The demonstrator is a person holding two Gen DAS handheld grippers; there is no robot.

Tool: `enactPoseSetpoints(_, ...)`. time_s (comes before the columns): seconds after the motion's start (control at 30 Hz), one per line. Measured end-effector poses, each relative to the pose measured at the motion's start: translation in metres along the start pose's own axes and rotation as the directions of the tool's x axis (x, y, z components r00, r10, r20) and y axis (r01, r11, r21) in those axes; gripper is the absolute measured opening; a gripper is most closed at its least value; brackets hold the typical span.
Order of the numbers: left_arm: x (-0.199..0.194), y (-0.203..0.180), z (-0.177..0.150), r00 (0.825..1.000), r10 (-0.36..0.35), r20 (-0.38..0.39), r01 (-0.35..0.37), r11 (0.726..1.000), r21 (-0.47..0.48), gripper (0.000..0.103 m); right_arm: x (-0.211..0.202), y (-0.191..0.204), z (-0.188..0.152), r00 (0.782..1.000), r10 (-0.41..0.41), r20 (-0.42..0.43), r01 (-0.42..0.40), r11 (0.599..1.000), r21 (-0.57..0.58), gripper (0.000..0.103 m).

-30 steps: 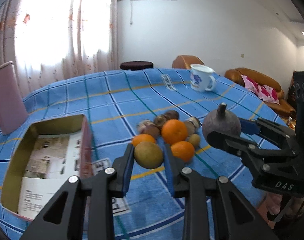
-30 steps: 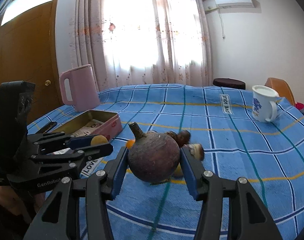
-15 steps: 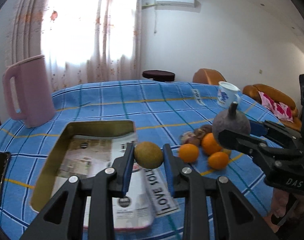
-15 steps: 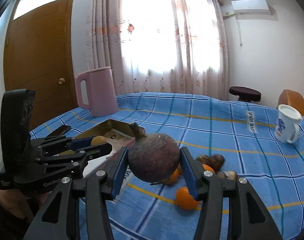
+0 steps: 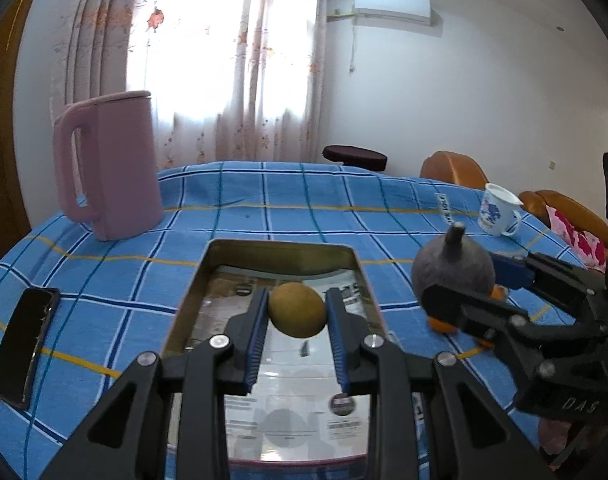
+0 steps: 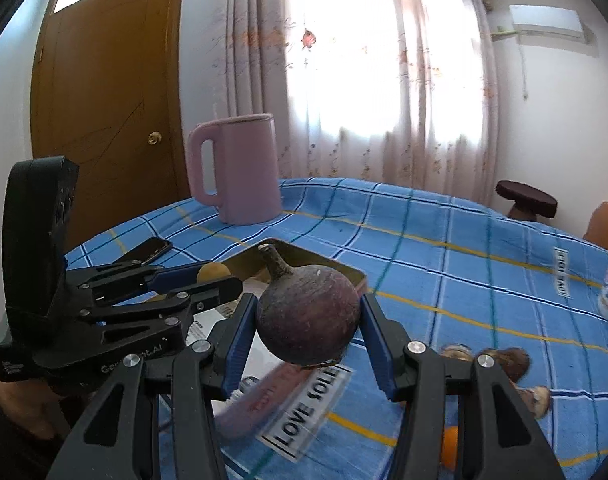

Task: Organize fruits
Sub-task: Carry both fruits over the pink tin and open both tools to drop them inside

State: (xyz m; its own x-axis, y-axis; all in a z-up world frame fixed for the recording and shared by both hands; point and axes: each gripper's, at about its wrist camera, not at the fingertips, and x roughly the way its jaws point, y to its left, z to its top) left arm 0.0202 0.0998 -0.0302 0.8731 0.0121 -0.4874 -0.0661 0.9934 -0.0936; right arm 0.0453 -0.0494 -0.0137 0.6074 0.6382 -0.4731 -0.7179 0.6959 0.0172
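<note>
My left gripper (image 5: 297, 312) is shut on a yellow-brown round fruit (image 5: 297, 310) and holds it above the paper-lined metal tin (image 5: 279, 246). My right gripper (image 6: 308, 320) is shut on a dark purple mangosteen (image 6: 308, 320) with a stem, held in the air just right of the tin (image 6: 354, 274). The mangosteen (image 5: 452, 268) and right gripper also show at the right of the left wrist view. The left gripper (image 6: 213, 276) with its fruit (image 6: 212, 271) shows at the left of the right wrist view. Loose oranges (image 6: 450, 442) and small brown fruits (image 6: 508, 362) lie on the blue checked cloth.
A pink jug (image 5: 107, 164) stands at the back left of the table. A black phone (image 5: 23, 346) lies left of the tin. A white mug (image 5: 498, 210) stands at the far right. A "LOVE SOLE" label (image 6: 308, 412) lies by the tin's near end.
Both grippers have swung left, away from the fruit pile. The left gripper with its fruit is now over the tin; the right gripper with the mangosteen has come beside the tin.
</note>
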Motion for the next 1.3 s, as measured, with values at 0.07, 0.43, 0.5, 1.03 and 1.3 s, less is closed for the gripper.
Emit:
enactPoseSetpoints(0.07,0.001,0.006,-0.001,1.0,0.006,-0.004,-0.006,1.0,-0.011,0.03,0.007,0.004,0.0,1.0,0.006,-0.009,-0.006,1.0,-0.008,0.053)
enactPoseSetpoints(0.43,0.006,0.033,-0.004,0.999,0.048,-0.023,-0.049,0.998,-0.047,0.03,0.038,0.022,-0.002,0.997,0.034,-0.063,-0.035,0.999,-0.029,0.053)
enactPoseSetpoints(0.5,0.007,0.037,-0.005,0.998,0.051,-0.026,-0.052,0.997,-0.052,0.03,0.041,0.025,-0.003,0.997,0.04,-0.073,-0.042,0.998,-0.035,0.053)
enactPoseSetpoints(1.03,0.017,0.042,-0.01,0.996,0.062,-0.065,-0.066,0.996,-0.056,0.031,0.065,0.032,-0.009,0.982,0.052,-0.18,-0.062,0.997,-0.053,0.054)
enactPoseSetpoints(1.3,-0.001,0.032,-0.003,0.996,0.089,0.005,-0.089,0.995,-0.048,0.08,0.032,0.018,-0.013,0.993,0.0,-0.12,-0.005,0.999,-0.041,0.063)
